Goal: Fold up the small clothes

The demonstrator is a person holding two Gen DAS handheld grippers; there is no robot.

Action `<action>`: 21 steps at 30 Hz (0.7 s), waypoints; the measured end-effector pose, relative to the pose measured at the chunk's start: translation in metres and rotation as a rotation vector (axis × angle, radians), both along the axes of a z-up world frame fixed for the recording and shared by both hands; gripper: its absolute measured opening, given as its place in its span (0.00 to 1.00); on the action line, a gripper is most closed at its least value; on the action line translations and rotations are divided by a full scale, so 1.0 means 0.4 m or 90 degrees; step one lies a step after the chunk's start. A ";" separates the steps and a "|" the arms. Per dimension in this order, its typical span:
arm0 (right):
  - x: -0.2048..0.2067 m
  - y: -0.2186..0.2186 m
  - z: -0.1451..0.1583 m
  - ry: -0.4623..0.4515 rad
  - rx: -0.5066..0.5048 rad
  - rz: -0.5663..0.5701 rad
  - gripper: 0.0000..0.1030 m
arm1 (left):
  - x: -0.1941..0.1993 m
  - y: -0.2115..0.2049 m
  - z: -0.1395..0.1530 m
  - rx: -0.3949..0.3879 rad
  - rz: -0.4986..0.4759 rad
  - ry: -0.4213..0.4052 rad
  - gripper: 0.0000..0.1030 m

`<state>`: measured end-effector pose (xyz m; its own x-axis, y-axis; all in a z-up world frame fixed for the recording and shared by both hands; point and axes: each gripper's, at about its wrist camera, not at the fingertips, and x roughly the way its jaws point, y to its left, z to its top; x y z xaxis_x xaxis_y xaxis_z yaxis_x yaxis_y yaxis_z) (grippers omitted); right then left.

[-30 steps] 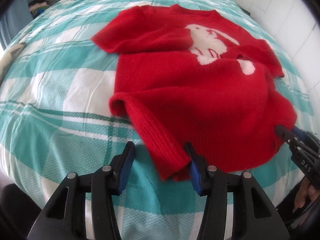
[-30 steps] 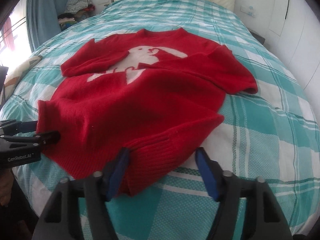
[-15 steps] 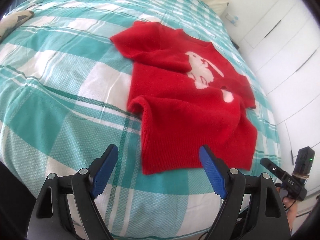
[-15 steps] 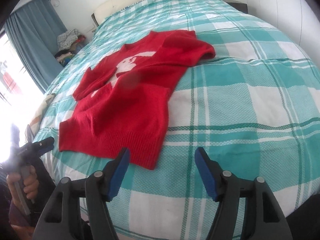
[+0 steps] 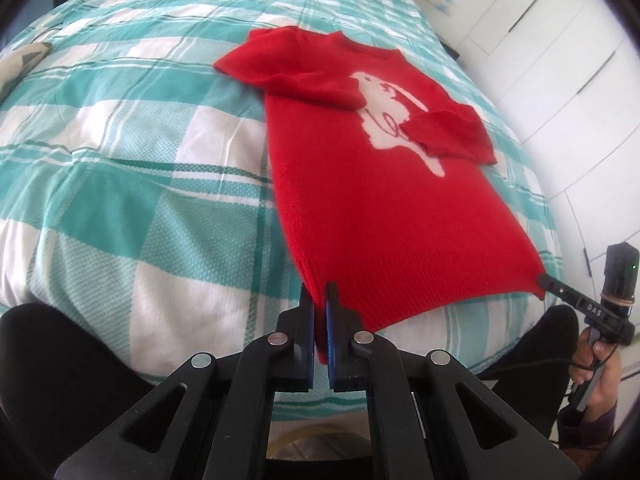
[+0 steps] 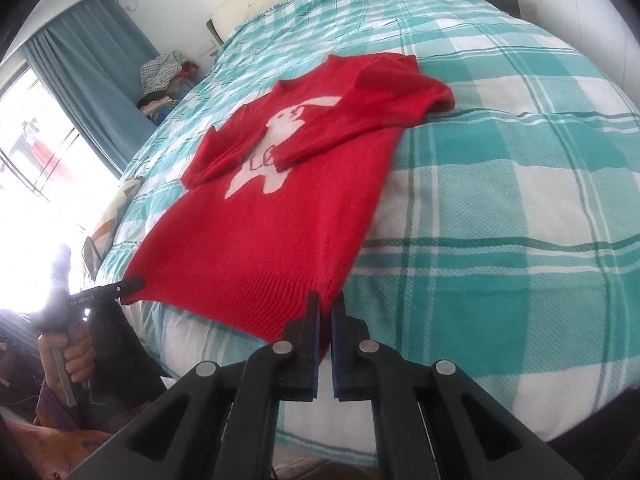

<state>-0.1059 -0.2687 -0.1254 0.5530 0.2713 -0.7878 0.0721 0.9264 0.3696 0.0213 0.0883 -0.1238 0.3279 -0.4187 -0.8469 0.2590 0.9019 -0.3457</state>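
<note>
Red sweater (image 5: 384,208) lies face up on the checked bedspread (image 5: 120,184), hem at the bed's near edge, neckline toward the pillow (image 6: 320,4). Both sleeves are folded in across the white rabbit motif (image 6: 276,152). Left gripper (image 5: 319,300): jaws clamped on the hem's left corner. Right gripper (image 6: 325,304): jaws clamped on the hem's right corner. Hem is stretched taut between them.
</note>
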 end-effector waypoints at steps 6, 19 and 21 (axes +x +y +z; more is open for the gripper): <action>-0.011 0.000 -0.143 0.094 -0.059 -0.039 0.00 | 0.002 -0.025 -0.102 0.065 0.007 0.023 0.02; -0.041 -0.040 -0.151 0.089 -0.064 -0.059 0.10 | -0.039 -0.004 -0.064 0.095 0.014 -0.038 0.75; -0.048 -0.052 -0.091 0.063 -0.130 -0.054 0.27 | -0.049 0.028 -0.018 0.103 0.051 -0.074 0.79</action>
